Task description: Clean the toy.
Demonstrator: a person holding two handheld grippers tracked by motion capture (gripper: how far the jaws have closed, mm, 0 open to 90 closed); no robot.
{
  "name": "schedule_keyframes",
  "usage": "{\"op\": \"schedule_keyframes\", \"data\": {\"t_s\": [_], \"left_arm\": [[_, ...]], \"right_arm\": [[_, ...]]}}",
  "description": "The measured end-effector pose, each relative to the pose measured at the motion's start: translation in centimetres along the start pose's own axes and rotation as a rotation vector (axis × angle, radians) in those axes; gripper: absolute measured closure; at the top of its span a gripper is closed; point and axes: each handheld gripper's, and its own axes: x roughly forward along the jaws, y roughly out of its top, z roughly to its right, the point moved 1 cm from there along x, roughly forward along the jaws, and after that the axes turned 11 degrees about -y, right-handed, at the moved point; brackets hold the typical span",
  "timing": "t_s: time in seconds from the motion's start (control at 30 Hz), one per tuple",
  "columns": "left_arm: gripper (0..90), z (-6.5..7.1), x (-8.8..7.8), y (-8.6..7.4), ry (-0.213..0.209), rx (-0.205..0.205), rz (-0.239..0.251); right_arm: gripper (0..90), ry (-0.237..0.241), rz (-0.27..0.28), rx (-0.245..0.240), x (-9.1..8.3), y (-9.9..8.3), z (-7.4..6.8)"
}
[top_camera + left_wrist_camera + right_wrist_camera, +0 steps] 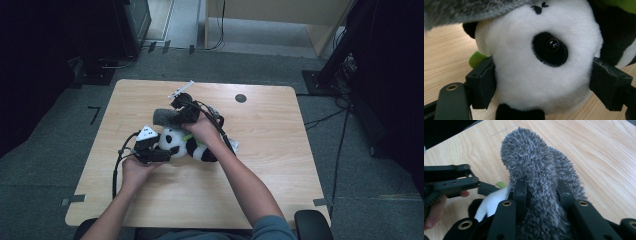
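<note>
Panda, black-and-white plush (187, 145), lies mid-table on pale wooden tabletop (260, 180), head clamped between left gripper (541, 82) jaws. Fuzzy grey fabric piece (536, 170) rests over its head, pinched by right gripper (541, 192).

A black-and-white plush panda (187, 145) lies on its side on the wooden surface (260, 185), its round white head (536, 62) toward the left. A fuzzy grey cloth (536, 170) is draped just above the head, touching it.
</note>
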Motion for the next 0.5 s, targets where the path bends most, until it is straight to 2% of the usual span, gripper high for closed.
{"op": "schedule_keyframes", "data": {"t_s": [0.07, 0.13, 0.27, 0.4, 0.5], "left_arm": [[17.8, 0.0, 0.0, 0.0, 0.003, -0.004, -0.001], [18.3, 0.0, 0.0, 0.0, 0.004, -0.009, -0.002], [18.2, 0.0, 0.0, 0.0, 0.002, -0.013, -0.001], [18.2, 0.0, 0.0, 0.0, 0.000, -0.012, -0.002], [18.2, 0.0, 0.0, 0.0, -0.002, -0.008, -0.001]], "right_arm": [[68.7, -0.014, -0.003, 0.019, -0.2, -0.2, 0.6], [68.5, -0.032, -0.009, 0.018, -0.3, -0.4, 0.9], [68.5, -0.095, -0.029, -0.009, -0.7, -0.6, 1.6], [68.5, -0.117, -0.047, 0.016, -1.2, -1.0, 2.7], [68.5, -0.140, -0.039, 0.023, -1.8, -1.1, 3.5]]}}
